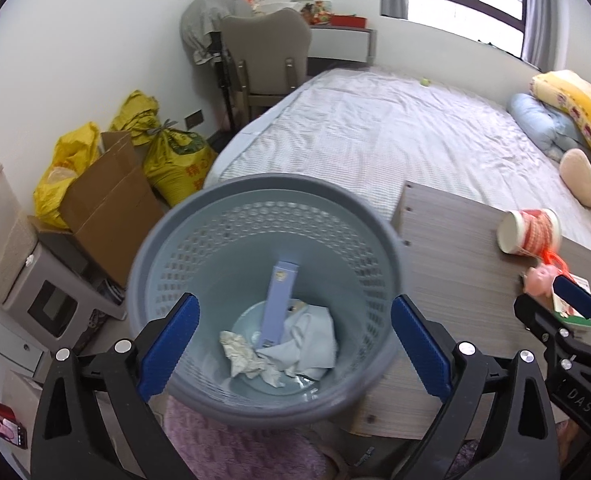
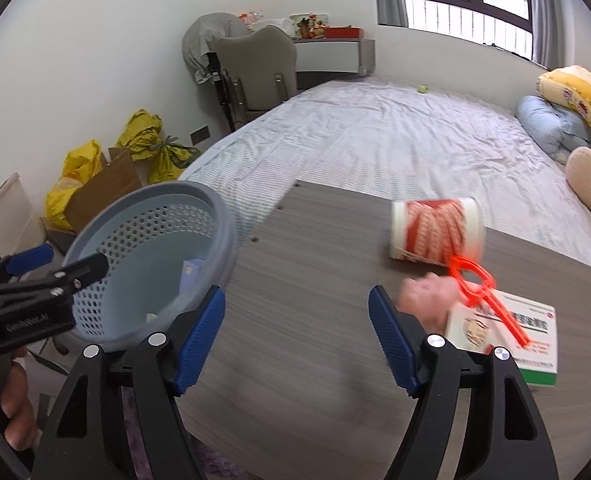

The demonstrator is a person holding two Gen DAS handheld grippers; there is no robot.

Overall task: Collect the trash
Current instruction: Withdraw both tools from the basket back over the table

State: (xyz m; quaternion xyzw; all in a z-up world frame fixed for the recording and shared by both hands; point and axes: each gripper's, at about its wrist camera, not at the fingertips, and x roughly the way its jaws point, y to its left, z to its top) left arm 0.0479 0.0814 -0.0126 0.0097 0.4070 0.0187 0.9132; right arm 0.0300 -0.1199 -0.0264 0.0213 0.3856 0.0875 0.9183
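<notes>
A grey perforated trash basket (image 1: 199, 216) stands left of the wooden table (image 1: 455, 264); it also shows in the right wrist view (image 2: 219, 220). Inside lie a light blue box (image 1: 277, 304), crumpled paper (image 1: 241, 354) and a pale cloth (image 1: 311, 336). My left gripper (image 1: 291, 348) is open above the basket and empty. My right gripper (image 2: 295, 332) is open over the table and empty. On the table lie a red-and-white paper cup (image 2: 435, 232) on its side, a pink toy (image 2: 427, 296) with an orange plastic loop (image 2: 487, 300), and a white-and-green box (image 2: 535, 336).
A bed (image 2: 395, 144) lies behind the table with pillows (image 2: 551, 124) and a plush toy (image 2: 587, 180). Yellow bags (image 1: 175, 160) and a cardboard box (image 1: 107, 204) stand by the wall at left. A chair (image 1: 263, 56) and desk (image 1: 343, 40) stand at the back.
</notes>
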